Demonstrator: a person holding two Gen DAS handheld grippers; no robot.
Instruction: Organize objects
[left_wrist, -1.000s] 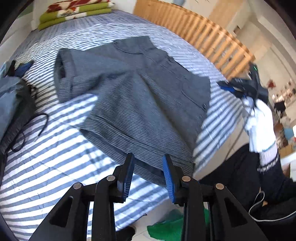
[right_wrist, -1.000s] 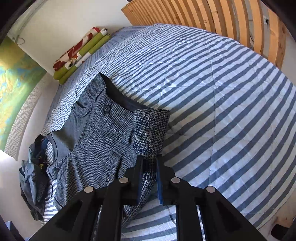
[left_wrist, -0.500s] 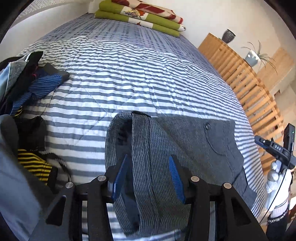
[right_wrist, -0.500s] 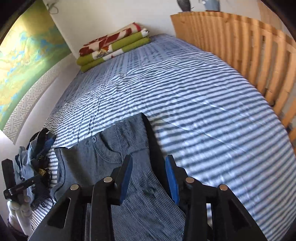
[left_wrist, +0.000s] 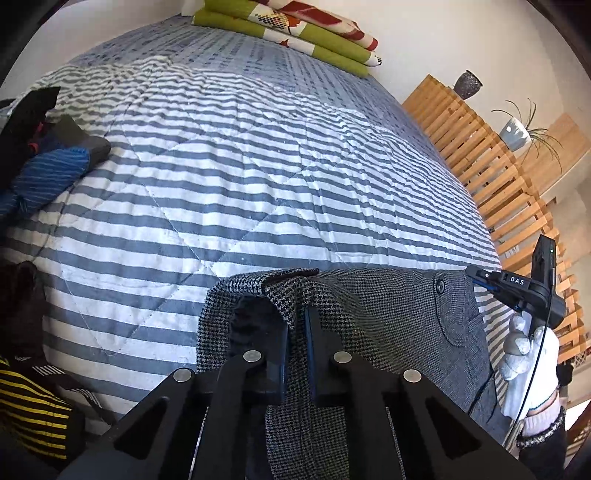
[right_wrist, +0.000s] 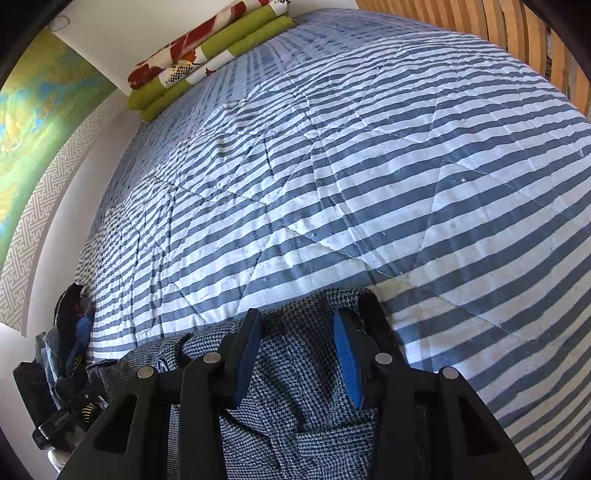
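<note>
Two grippers (left_wrist: 295, 332) (right_wrist: 297, 350), one houndstooth garment (left_wrist: 388, 321)

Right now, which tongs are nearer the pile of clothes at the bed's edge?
Left. The left tongs work beside the clothes pile; the right tongs sit across the grey houndstooth garment, farther off.

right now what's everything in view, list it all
garment: one, grey houndstooth with buttons, near edge of the bed
bedspread: one, blue and white striped, covers the bed
folded blankets: one stack, green with red and white, far end of the bed
clothes pile: one heap, blue, black, yellow-striped, left side
slatted frame: one, wood, right of the bed
pots: two, dark and pale, on the frame
wall picture: one, green and yellow
left tongs: shut on the garment
right tongs: just closing, fabric between, pads not pressing
gloved hand: white
</note>
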